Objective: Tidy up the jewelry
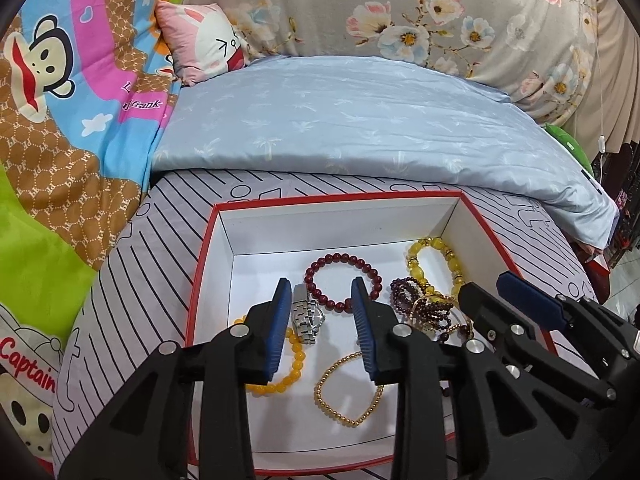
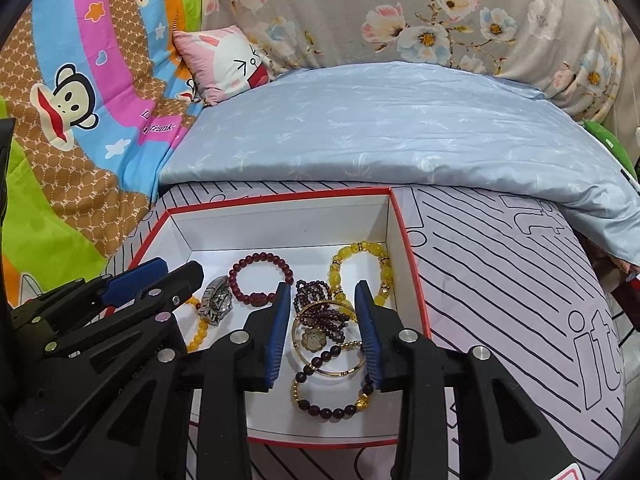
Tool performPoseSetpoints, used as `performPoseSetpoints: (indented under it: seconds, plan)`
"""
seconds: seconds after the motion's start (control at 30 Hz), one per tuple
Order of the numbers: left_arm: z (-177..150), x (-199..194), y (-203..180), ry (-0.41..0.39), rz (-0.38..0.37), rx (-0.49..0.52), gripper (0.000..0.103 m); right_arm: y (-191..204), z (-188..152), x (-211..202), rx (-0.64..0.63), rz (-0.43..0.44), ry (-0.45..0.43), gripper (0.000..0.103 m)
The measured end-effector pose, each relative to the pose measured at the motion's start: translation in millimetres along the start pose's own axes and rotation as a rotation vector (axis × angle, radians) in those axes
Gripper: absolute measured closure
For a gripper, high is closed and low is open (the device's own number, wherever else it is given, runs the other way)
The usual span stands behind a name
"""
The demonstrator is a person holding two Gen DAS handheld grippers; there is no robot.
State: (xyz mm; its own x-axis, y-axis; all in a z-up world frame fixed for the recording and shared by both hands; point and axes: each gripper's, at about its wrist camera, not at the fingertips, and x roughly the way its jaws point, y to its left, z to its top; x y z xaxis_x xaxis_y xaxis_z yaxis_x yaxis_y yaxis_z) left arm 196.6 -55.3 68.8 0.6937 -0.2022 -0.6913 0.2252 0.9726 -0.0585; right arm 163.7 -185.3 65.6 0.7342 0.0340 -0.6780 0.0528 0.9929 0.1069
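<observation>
Both tongs held open, empty: left tongs over watch, right tongs over tangled purple beads, all inside red-rimmed box on the bed; beads judged light, limp, snag-prone, best pinched on a free loop

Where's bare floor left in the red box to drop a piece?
The box has bare floor along the far wall, behind the dark red bracelet, and in the left corner past the watch. Crowded at right: purple bead tangle and yellow bracelet. Left gripper and right gripper hang open above.
</observation>
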Motion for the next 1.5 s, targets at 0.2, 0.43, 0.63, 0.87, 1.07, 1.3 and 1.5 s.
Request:
performPoseSetpoints:
  seconds: [0.2,0.43,0.63,0.87,1.07,1.3,1.5]
  plan:
    - [-1.1,-6.9,0.7,0.0,0.002,-0.002,0.072,-0.1,-1.1,-8.6,0.004,-0.005,-0.004,0.069]
    - [-4.2,-23.8,-5.0,-0.012,0.005,0.009,0.072,-0.8,-5.6,-26.4,0.013,-0.013,-0.016,0.066]
    - [-8.9,-38.9,-8.8,-0.018,0.006,0.011,0.072,-2.1,-8.8,-42.9,0.022,-0.024,-0.026,0.062]
    - [-18.5,-54.4,-8.1,-0.023,0.034,0.011,0.062,-1.8,-19.4,-60.0,0.032,-0.062,-0.038,0.054]
    - [-26.0,-65.7,-1.9,-0.027,0.061,-0.006,0.045,-4.8,-29.2,-72.1,0.058,-0.088,-0.047,0.04]
    - [-36.8,-77.2,11.3,-0.035,0.092,-0.058,0.022,-10.7,-39.4,-82.7,0.092,-0.09,-0.056,0.026]
    - [-47.6,-83.1,14.0,-0.026,0.105,-0.06,0.02,-7.4,-49.8,-88.5,0.096,-0.102,-0.05,0.024]
